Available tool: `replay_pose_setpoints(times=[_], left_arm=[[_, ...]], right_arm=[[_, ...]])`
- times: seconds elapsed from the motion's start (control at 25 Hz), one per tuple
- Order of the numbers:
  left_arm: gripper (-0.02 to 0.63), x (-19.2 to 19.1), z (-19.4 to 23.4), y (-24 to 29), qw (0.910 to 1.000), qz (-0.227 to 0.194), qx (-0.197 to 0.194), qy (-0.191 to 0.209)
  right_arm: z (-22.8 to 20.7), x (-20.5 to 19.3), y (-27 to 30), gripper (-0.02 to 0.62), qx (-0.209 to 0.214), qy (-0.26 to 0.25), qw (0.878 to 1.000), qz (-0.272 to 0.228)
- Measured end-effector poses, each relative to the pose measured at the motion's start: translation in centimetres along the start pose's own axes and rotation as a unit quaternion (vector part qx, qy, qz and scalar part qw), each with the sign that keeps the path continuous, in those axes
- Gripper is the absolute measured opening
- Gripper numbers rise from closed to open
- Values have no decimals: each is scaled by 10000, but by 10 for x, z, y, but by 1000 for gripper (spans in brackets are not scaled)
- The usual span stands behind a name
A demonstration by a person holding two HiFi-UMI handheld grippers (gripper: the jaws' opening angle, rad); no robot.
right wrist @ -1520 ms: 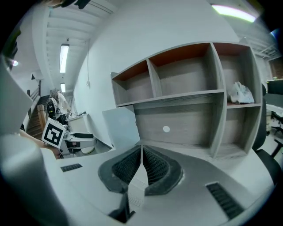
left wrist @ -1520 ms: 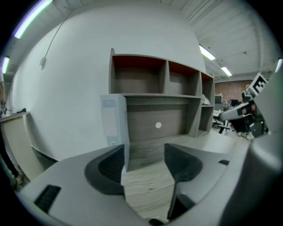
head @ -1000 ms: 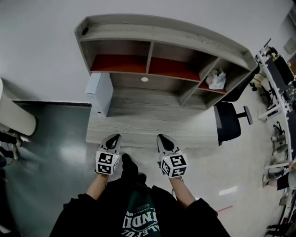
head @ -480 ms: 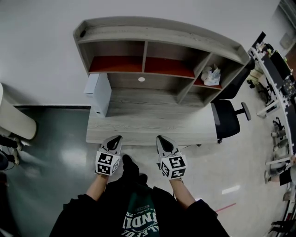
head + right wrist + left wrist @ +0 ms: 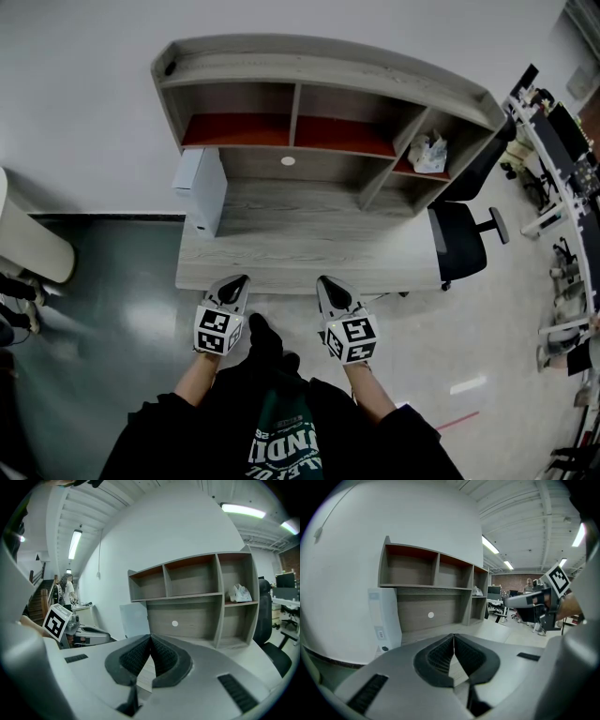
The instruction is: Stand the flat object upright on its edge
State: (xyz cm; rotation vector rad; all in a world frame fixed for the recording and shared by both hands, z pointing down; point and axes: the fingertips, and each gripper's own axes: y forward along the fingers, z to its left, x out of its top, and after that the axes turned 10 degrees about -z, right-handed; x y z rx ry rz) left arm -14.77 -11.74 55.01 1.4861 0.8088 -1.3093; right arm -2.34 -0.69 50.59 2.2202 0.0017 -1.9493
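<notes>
The white binder (image 5: 202, 190) stands upright on its narrow edge at the left rear of the desk (image 5: 309, 246), just beside the left end of the shelf unit (image 5: 328, 67). The left gripper view shows it (image 5: 384, 620) the same way, spine forward and vertical, with nothing touching it. Over the last second it has not shifted. The only visible change is a slight drift of the head view, so the desk sits a little differently in the frame.

Both tools have stayed at the near edge of the desk, well apart from the binder. The left tool (image 5: 232, 283) has its jaws pressed together on nothing, and its own view shows the ribbed pads (image 5: 440, 656) meeting at the tip with only bare desk beyond. The right tool (image 5: 331, 284) is the same, closed and empty, with its pads (image 5: 161, 656) together.

As nothing is gripped and the binder already stands on edge unsupported, the task looks finished rather than in progress, and the tools appear to be simply resting. The remaining risk would be the binder tipping if it is bumped. Further out, a white bag (image 5: 428, 153) lies in the right shelf compartment and an office chair (image 5: 459, 246) stands off the desk's right end.
</notes>
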Motion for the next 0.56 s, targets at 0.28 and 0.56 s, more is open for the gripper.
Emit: replay_pose_setpoints(times=[0.28,0.56], left_arm=[[15,0,2,-1,10000,51,3,-20],[15,-2,6,1,10000,76,-5,-30]], right_arm=[[0,1,2,34,13,20,10000,23],[1,0,5,34,36,32,10000,21]])
